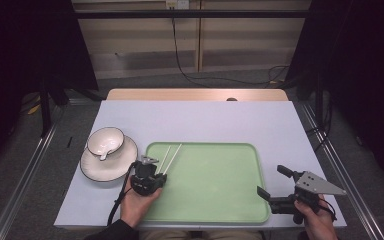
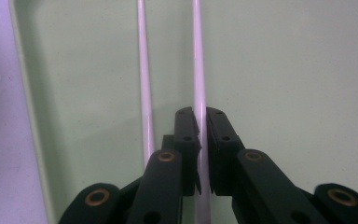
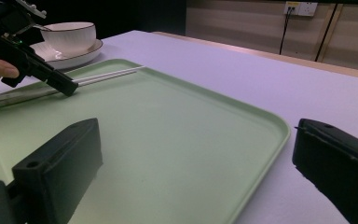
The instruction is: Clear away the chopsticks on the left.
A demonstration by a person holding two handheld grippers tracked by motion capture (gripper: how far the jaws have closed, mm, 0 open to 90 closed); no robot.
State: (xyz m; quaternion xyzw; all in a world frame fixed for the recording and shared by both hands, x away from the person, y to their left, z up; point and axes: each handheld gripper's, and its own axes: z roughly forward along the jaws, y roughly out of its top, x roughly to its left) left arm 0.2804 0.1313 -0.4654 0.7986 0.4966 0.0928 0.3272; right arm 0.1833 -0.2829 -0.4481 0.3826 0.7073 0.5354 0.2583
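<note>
On the green tray (image 1: 215, 200), near its left rim, the left tool (image 2: 200, 128) pinches one white chopstick (image 2: 198, 60) with the other chopstick (image 2: 143, 70) lying just beside, while the right tool (image 1: 272, 182) hangs wide open over the tray's right rim.

Both tools are black: the left tool (image 1: 156, 173) has brass-ringed pivots, the right tool (image 1: 273, 182) a grey three-cornered plate; dark sleeve behind the left.

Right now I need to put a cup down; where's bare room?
The tray is bare right of the chopsticks. The table is bare behind it. Crowded at left: bowl, plate, left gripper.
</note>
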